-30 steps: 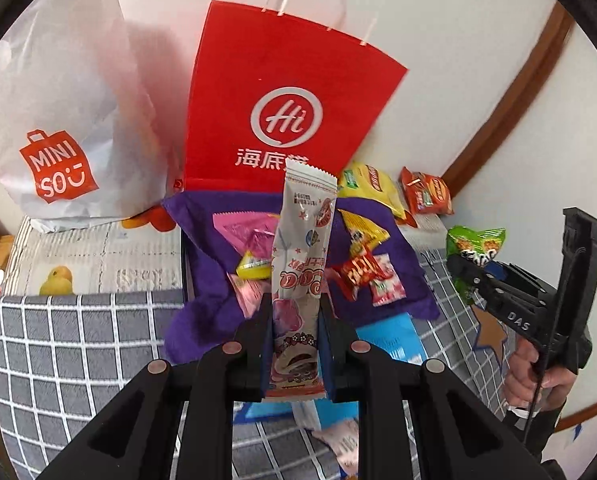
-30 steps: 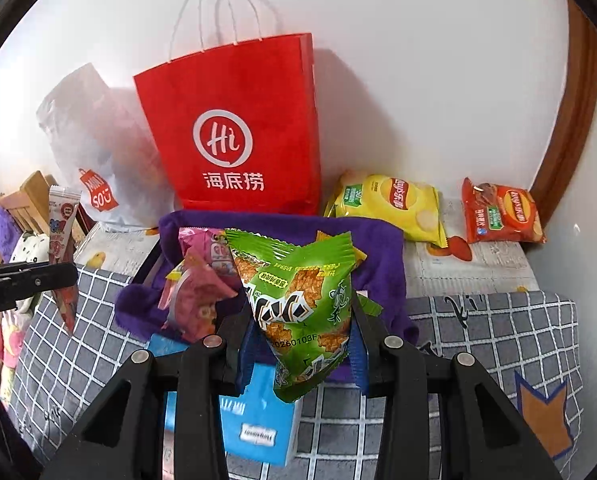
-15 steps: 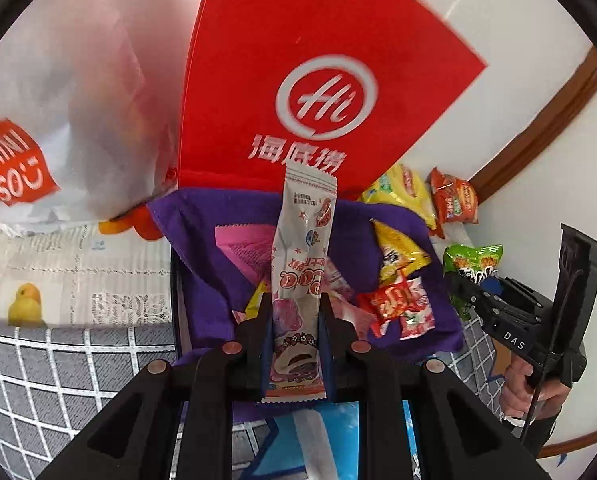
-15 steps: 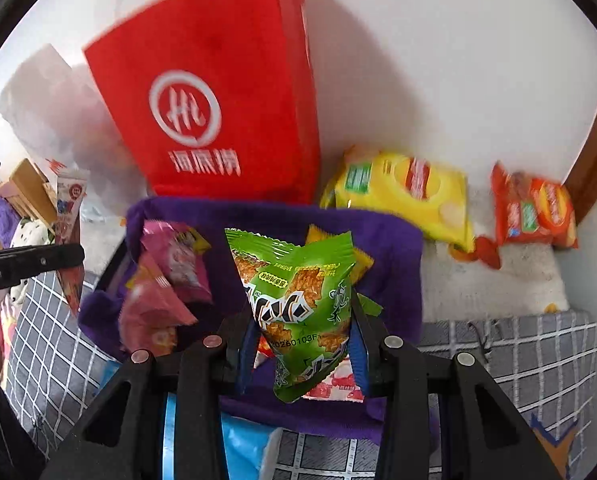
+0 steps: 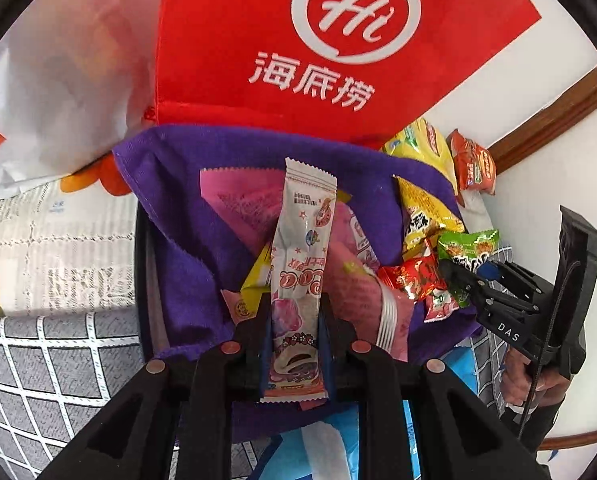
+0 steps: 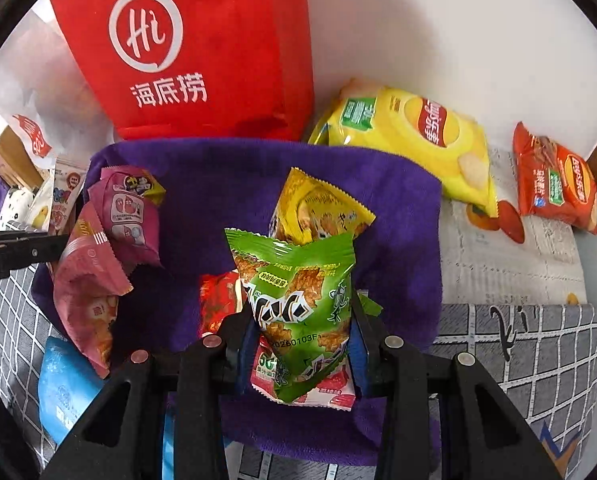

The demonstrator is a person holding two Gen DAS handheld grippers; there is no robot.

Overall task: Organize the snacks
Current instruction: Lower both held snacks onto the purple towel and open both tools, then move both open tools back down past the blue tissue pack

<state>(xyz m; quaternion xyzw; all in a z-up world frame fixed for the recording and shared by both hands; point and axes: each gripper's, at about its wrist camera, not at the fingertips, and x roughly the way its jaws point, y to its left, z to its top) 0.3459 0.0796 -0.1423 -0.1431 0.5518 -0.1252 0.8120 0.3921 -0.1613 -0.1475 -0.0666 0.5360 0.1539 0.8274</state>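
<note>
Downward, left tongs (image 5: 294,344) pinching wafer packet (image 5: 300,276) — right tongs (image 6: 302,344) gripping green packet (image 6: 298,300)

Both grippers come lower over the purple cloth (image 6: 398,216): the left gripper (image 5: 294,340) carries its white-and-pink packet (image 5: 298,280), the right gripper (image 6: 302,344) its green packet (image 6: 298,304).

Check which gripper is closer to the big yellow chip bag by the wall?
Right. The right gripper, shut on a green snack pack, sits just short of the yellow chip bag. The left gripper, holding a white wafer pack, is farther across the purple cloth.
</note>
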